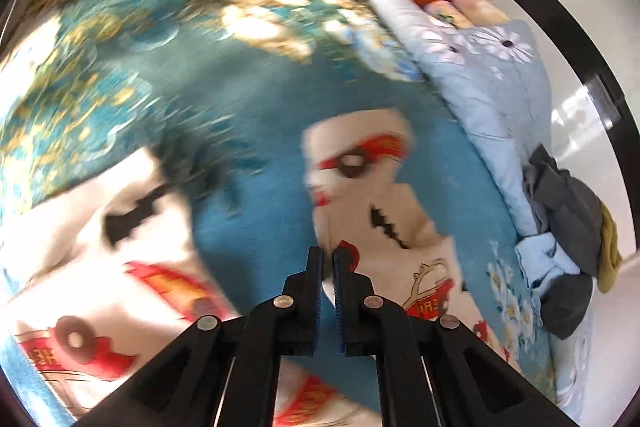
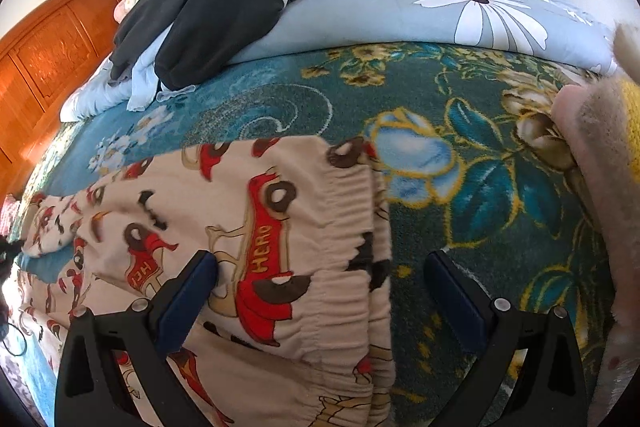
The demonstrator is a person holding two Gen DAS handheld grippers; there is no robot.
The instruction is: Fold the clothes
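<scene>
Your left gripper had its jaws drawn nearly together, and the blurred left wrist view did not let you tell whether a thin edge of cloth was pinched between them or nothing at all. Its tips hung over the cream pyjama trousers, the ones printed with red cars, which lay across the teal floral blanket.

Your right gripper stood wide apart, pads clear of any cloth, poised above the elastic waistband of the same trousers. The waistband lay between the spread fingers but nothing pressed on it. From there the garment ran away to the left of that view, its legs rumpled and not lined up, with one end bunched near the blanket's edge.

Judging by that, you were early in this piece: the trousers were laid out on the bed but no clean fold showed yet. The legs looked to need bringing together and smoothing before the length could be halved.

Further out, a heap of unfolded clothes, dark, pale blue and olive knit, waited on the daisy-print quilt near the orange wooden headboard. No finished stack was visible in either view, so most of the job seemed left.
</scene>
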